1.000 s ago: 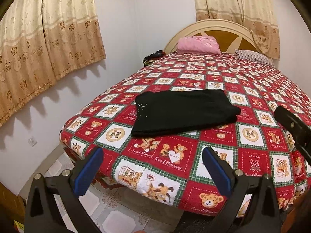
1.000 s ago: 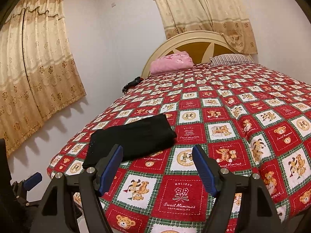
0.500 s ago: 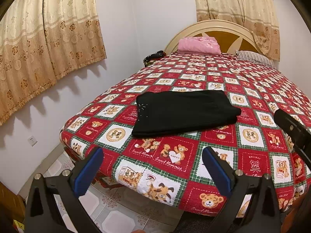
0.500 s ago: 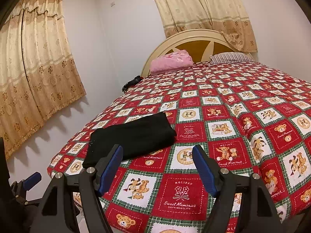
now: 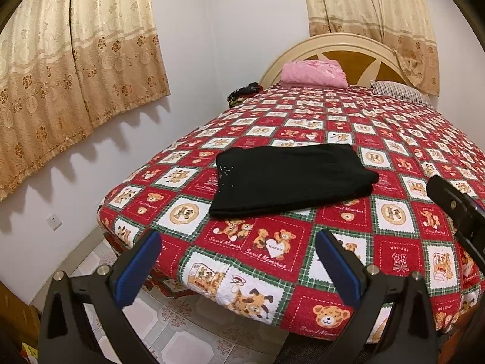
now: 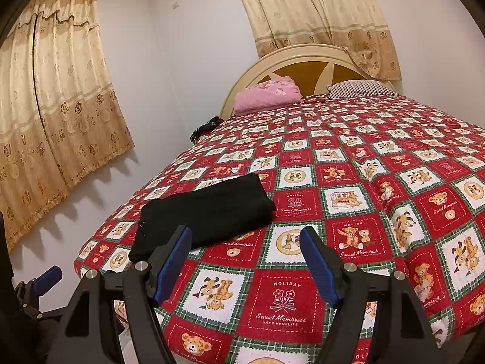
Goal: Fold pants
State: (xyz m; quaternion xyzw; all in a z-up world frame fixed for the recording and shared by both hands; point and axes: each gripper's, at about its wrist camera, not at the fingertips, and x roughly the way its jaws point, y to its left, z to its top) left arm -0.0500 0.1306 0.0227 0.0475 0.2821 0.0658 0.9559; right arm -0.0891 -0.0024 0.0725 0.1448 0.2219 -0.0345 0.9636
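Black pants lie folded into a flat rectangle on the bed's near left corner, also seen in the right wrist view as black pants. My left gripper hovers open off the bed's near edge, short of the pants, with nothing between its blue pads. My right gripper stands open above the bedspread just to the right of the pants, empty too. A black part of the right gripper shows at the right edge of the left wrist view.
The bed wears a red, green and white teddy-bear bedspread. At the headboard lie a pink folded blanket and a striped pillow. A dark bundle sits at the bed's far left edge. Curtains hang on the walls; tiled floor lies below.
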